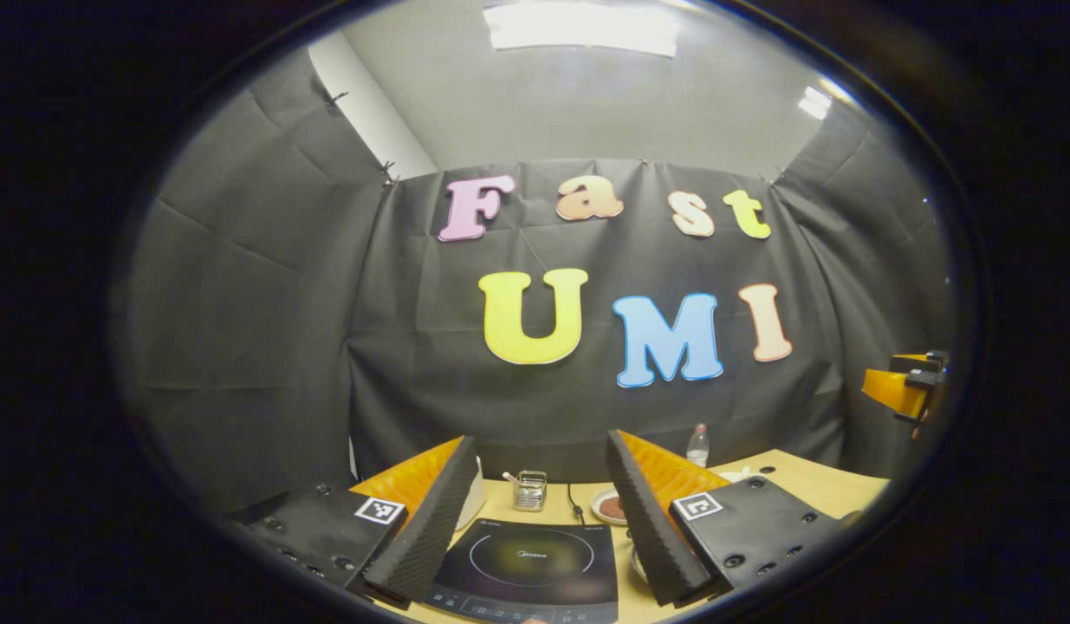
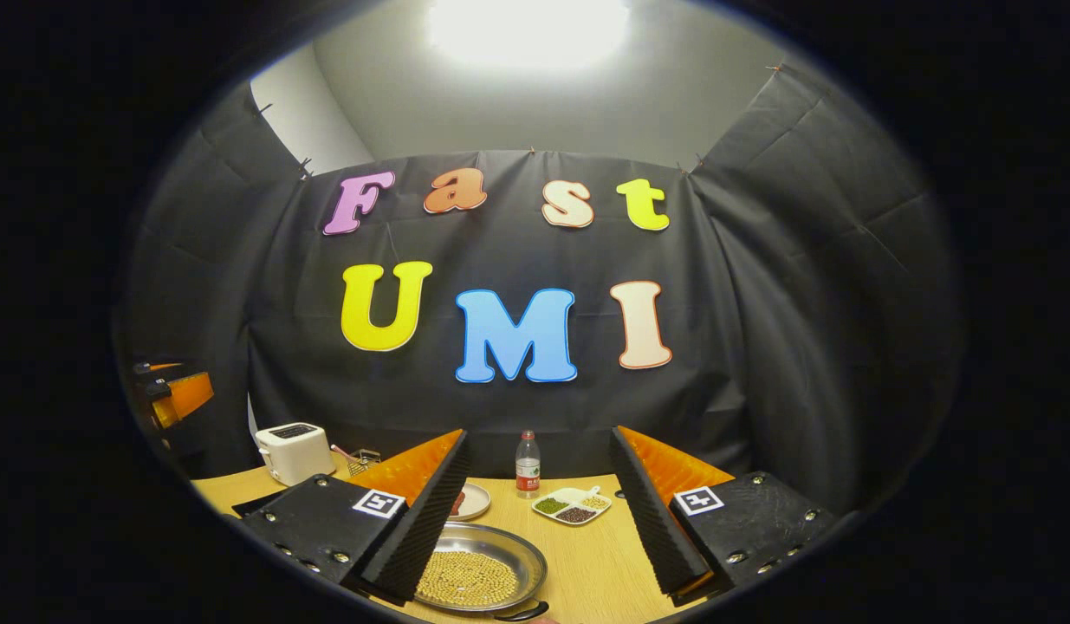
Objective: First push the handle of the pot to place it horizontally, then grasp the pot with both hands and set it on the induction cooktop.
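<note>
Two grippers hover with jaws spread wide, empty. The shallow steel pot of pale beans (image 2: 481,572) lies just below the right gripper (image 2: 535,520), its dark handle (image 2: 522,613) apparently pointing toward the camera. The black glass induction cooktop (image 1: 528,568) sits on the wooden tabletop (image 1: 803,481) beneath the left gripper (image 1: 535,520).

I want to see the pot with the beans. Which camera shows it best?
The right gripper view: the pot lies low between that gripper's open fingers, beans and a bit of handle visible. The left gripper view looks at the cooktop instead.
</note>
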A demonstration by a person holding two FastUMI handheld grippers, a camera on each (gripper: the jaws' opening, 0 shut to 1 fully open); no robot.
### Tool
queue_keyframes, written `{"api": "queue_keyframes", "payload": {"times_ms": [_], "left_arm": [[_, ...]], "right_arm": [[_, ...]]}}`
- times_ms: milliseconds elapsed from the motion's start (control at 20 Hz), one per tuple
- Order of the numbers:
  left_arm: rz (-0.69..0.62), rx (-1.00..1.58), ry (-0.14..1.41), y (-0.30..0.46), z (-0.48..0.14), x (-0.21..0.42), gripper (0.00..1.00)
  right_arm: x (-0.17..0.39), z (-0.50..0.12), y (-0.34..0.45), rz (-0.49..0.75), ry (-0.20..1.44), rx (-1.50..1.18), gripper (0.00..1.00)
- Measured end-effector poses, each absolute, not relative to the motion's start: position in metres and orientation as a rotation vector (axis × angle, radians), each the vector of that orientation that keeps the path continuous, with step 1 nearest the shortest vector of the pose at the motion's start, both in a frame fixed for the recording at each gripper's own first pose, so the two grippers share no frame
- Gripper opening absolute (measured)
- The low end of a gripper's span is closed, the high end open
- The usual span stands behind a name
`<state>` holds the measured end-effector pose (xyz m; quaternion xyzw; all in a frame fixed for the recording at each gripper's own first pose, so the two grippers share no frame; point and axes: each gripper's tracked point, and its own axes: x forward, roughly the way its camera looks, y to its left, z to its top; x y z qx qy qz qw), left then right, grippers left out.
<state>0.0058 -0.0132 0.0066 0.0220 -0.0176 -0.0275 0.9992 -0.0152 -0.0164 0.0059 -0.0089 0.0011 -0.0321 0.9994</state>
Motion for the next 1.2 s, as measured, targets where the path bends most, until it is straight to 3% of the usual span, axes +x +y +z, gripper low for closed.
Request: {"api": "queue_keyframes", "payload": {"times_ms": [200,250,300,350,450,500,650,700,750,800,850,1200], "left_arm": [[-0.057,0.044,-0.037,-0.014,0.006,0.009,0.99],[-0.058,0.045,-0.038,-0.014,0.006,0.010,0.96],[-0.058,0.044,-0.039,-0.014,0.007,0.011,0.96],[-0.057,0.045,-0.039,-0.013,0.006,0.011,0.96],[-0.055,0.046,-0.040,-0.011,0.006,0.013,0.96],[-0.054,0.047,-0.042,-0.010,0.006,0.013,0.96],[-0.058,0.039,-0.048,-0.007,0.006,0.011,1.00],[-0.056,0.041,-0.049,-0.004,0.007,0.011,0.97],[-0.053,0.044,-0.049,-0.001,0.006,0.011,1.00],[-0.053,0.043,-0.049,0.002,0.006,0.012,0.96],[-0.055,0.041,-0.049,0.003,0.006,0.012,0.96],[-0.071,0.035,-0.062,0.029,0.009,0.015,0.97]], "right_arm": [[-0.009,0.002,-0.013,-0.056,0.019,-0.015,0.96],[-0.010,0.000,-0.013,-0.056,0.024,-0.019,0.94],[-0.009,0.000,-0.013,-0.056,0.028,-0.020,0.83],[-0.008,-0.002,-0.010,-0.051,0.034,-0.018,0.78],[-0.007,-0.004,-0.012,-0.064,0.041,-0.023,0.74],[-0.006,-0.002,-0.008,-0.057,0.045,-0.021,0.48],[-0.004,-0.017,-0.003,-0.042,0.068,-0.037,0.45],[-0.011,-0.011,0.001,-0.039,0.064,-0.041,0.13],[-0.007,-0.013,0.009,-0.025,0.071,-0.036,0.12],[-0.012,-0.017,0.013,-0.039,0.073,-0.052,0.09],[-0.009,-0.016,0.016,-0.019,0.075,-0.060,0.02],[-0.018,-0.058,0.071,0.113,0.204,-0.095,0.02]]}}
